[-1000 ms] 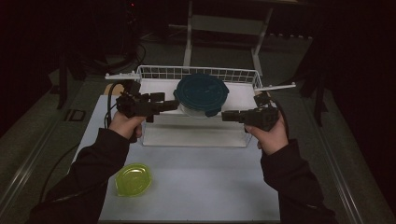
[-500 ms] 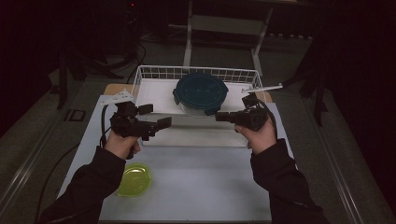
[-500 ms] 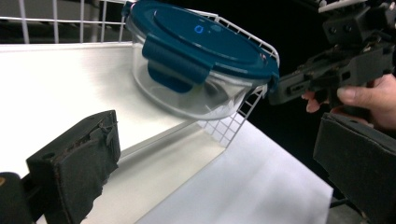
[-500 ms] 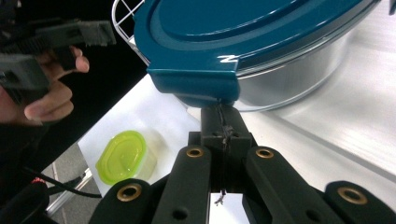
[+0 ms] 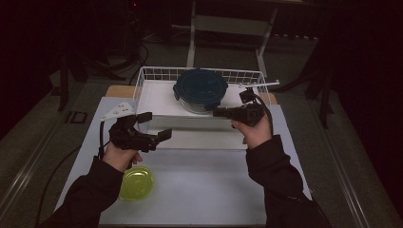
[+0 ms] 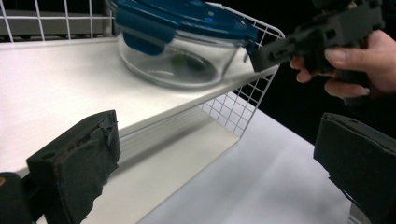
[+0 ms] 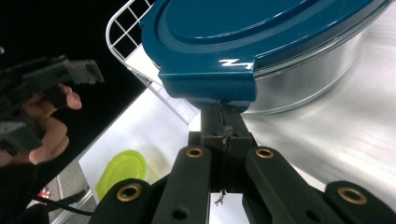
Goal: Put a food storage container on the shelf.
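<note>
1. The left gripper now sits lower and farther back toward the person than half a second ago, clear of the rack; its jaws stand wide apart with nothing between them.
2. The yellow-green lid lies on the table just below and behind the left hand, in the same spot as before.
3. Ahead of the left gripper's jaws, the white shelf of the rack carries the glass bowl, whose blue lid is on; the bowl has not moved.
4. The right gripper holds much the same place as earlier, its tips at the bowl's near right edge.
5. In the right gripper view its jaws are pressed together, their tip right under a clip tab of the blue lid; whether they touch or pinch the tab I cannot tell.
</note>
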Demonstrator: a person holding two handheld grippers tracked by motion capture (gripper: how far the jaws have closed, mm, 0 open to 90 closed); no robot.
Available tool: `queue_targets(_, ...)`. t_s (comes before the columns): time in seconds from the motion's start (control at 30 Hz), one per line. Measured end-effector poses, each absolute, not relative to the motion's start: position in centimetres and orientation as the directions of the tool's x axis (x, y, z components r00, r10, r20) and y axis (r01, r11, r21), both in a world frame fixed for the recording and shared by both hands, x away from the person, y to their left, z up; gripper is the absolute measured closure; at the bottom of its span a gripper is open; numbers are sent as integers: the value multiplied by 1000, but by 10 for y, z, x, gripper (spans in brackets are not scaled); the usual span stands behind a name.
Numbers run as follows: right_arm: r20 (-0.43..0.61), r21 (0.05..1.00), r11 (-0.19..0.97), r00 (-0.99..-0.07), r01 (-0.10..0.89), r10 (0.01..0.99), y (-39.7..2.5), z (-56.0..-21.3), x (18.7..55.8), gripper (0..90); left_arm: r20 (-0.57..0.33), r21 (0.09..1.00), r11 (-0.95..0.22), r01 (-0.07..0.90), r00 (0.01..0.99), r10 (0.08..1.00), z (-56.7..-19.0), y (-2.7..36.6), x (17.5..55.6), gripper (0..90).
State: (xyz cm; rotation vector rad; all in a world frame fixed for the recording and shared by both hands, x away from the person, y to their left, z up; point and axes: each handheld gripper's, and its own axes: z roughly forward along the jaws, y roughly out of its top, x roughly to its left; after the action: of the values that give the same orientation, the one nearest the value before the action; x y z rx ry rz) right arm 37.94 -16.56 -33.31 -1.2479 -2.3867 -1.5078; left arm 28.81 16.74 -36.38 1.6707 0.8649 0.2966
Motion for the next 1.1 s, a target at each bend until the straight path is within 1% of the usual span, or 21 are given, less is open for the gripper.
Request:
queue_targets(0.5, 445, 734, 162, -647, 660, 619, -165, -334, 391, 897, -249, 917, -64, 394, 690, 679, -371, 170, 284, 2)
queue_targets(0.57, 445, 735, 165, -652, 657, 614, -165, -335, 390, 889, -251, 916, -63, 396, 690, 678, -372, 170, 284, 3)
queue_targets(0.67, 442, 739, 174, -664, 651, 604, -164, -336, 384, 836, -262, 913, -58, 403, 691, 674, -373, 173, 282, 2)
queue_targets(0.73, 438, 747, 180, -678, 640, 591, -165, -337, 376, 746, -261, 914, -57, 402, 691, 674, -373, 175, 281, 2)
queue_targets(0.77, 438, 747, 180, -678, 640, 591, -165, -337, 376, 746, -260, 915, -57, 399, 693, 673, -374, 176, 280, 2)
queue_targets(0.83, 431, 758, 182, -690, 626, 581, -166, -337, 369, 641, -261, 914, -63, 401, 699, 666, -374, 178, 278, 2)
queue_targets(0.87, 417, 770, 184, -701, 610, 579, -167, -337, 362, 502, -252, 914, -73, 398, 701, 668, -375, 179, 277, 2)
queue_targets(0.9, 417, 770, 184, -701, 610, 579, -167, -337, 362, 502, -244, 916, -79, 394, 702, 670, -375, 180, 275, 2)
queue_targets(0.97, 397, 787, 184, -711, 589, 580, -169, -337, 355, 395, -232, 918, -88, 387, 702, 674, -376, 183, 272, 2)
queue_targets(1.0, 391, 802, 169, -718, 573, 576, -173, -337, 349, 289, -230, 916, -93, 391, 699, 677, -376, 185, 271, 3)
queue_targets(1.03, 391, 802, 169, -718, 573, 576, -173, -337, 349, 289, -233, 915, -95, 393, 704, 671, -376, 187, 270, 3)
queue_targets(1.07, 386, 809, 179, -736, 560, 557, -175, -337, 346, 243, -226, 917, -98, 385, 708, 669, -377, 189, 268, 2)
queue_targets(1.1, 381, 818, 177, -746, 547, 546, -177, -338, 343, 219, -208, 918, -113, 380, 705, 678, -377, 191, 266, 3)
